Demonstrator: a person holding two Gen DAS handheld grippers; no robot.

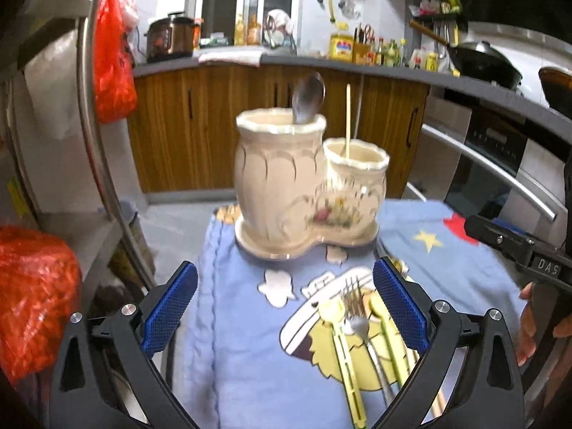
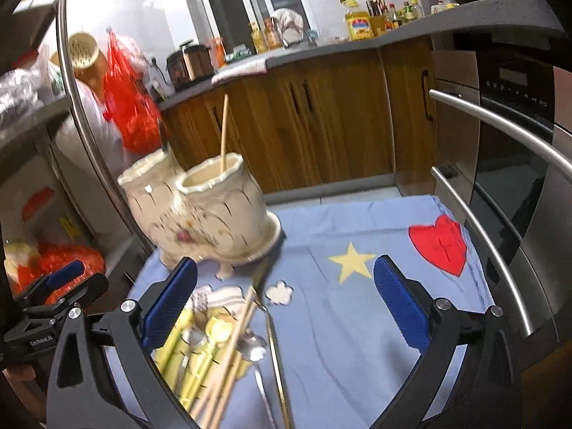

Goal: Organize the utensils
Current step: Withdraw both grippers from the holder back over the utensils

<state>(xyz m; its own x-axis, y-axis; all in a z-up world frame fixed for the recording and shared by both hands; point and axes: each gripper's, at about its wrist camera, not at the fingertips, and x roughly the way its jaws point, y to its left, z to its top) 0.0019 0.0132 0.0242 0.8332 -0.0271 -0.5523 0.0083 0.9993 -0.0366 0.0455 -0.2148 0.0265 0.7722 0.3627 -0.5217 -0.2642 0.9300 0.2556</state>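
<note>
Holder (image 1: 286, 178): glazed cream ceramic, scalloped rims, floral motif; two joined cups on one base, tall and short
Tall cup: one steel spoon (image 1: 309, 98), bowl up
Short cup: one wooden chopstick (image 1: 348, 118), upright
Loose utensils (image 1: 361, 336): heaped on cloth near the claws, in front of holder; steel fork, yellow-green plastic pieces, wooden sticks; count unclear, blurred
Left gripper (image 1: 284, 307): blue ribbed pads spread wide, empty, above the heap
Right gripper (image 2: 284, 307): spread wide, empty, over cloth beside the heap
Surface: blue cloth (image 1: 464, 275), cartoon print, star, red heart
Room: kitchen, wood cabinets, grey counter, steel oven handles, red bags
</note>
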